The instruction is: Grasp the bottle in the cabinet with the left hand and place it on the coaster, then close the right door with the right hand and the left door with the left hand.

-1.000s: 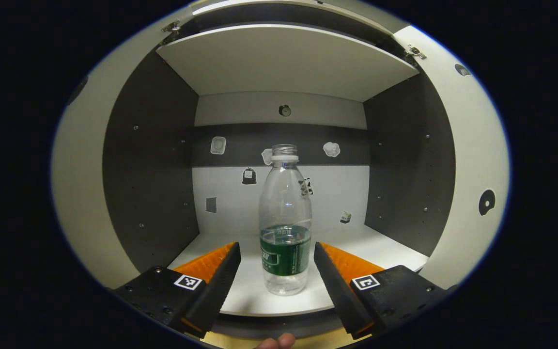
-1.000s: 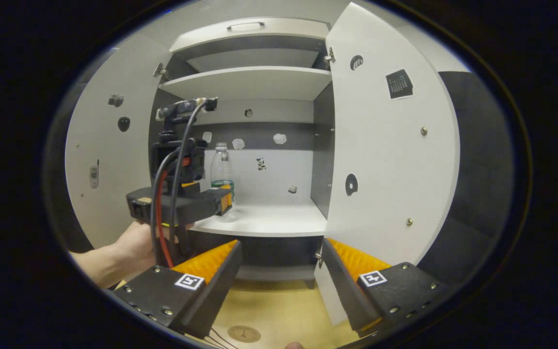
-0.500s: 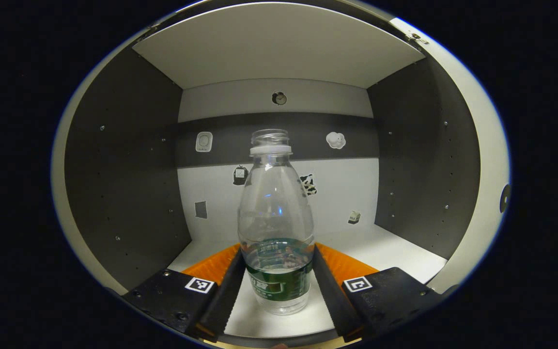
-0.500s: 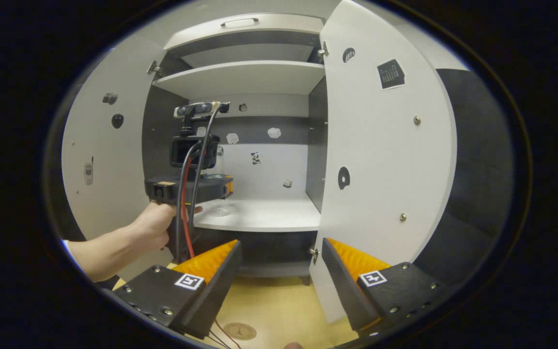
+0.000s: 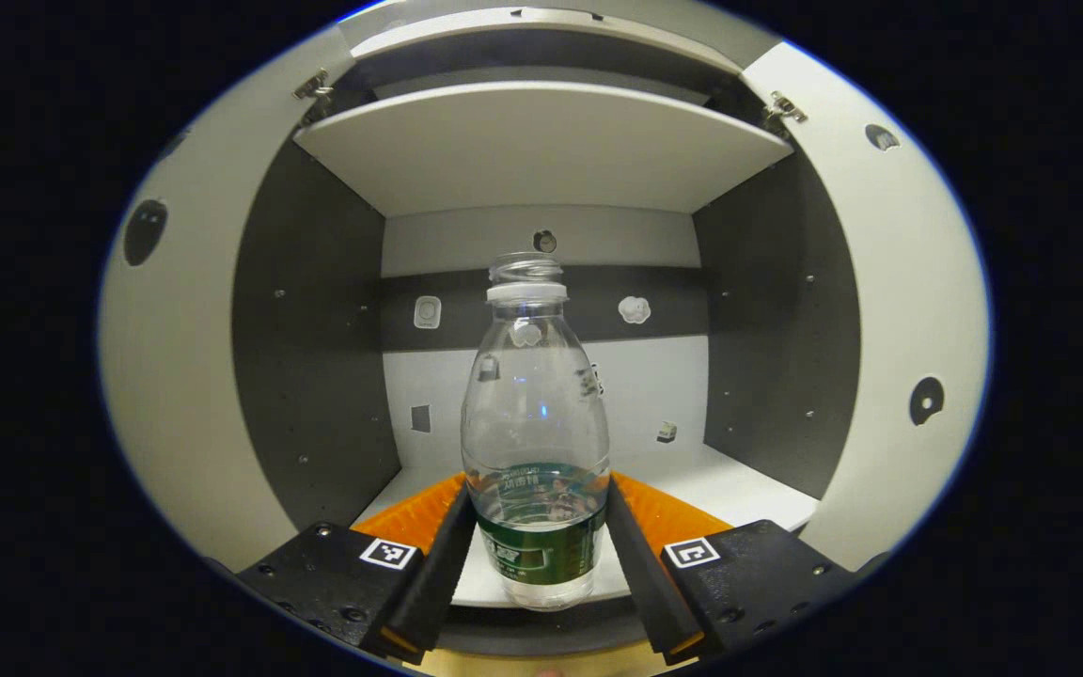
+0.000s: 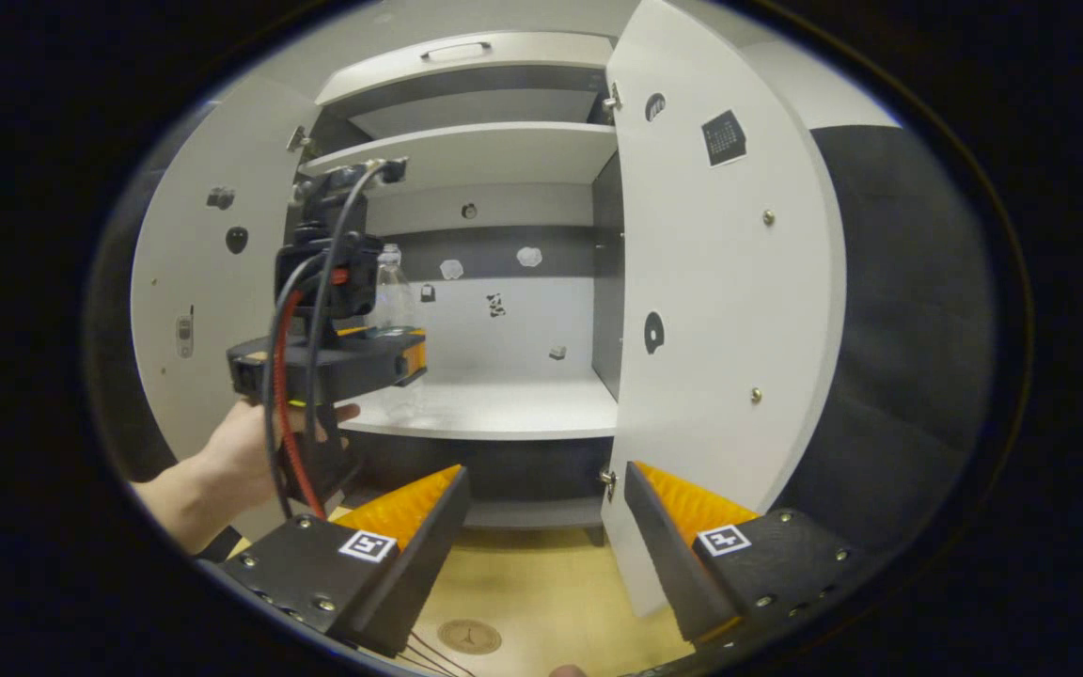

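Left gripper view showed my left gripper [image 5: 538,527] clenched on the bottle [image 5: 536,442]; I judged withdrawing it level and upright wisest.

Dim, even indoor light; sharp centre, strong fisheye bending at edges.
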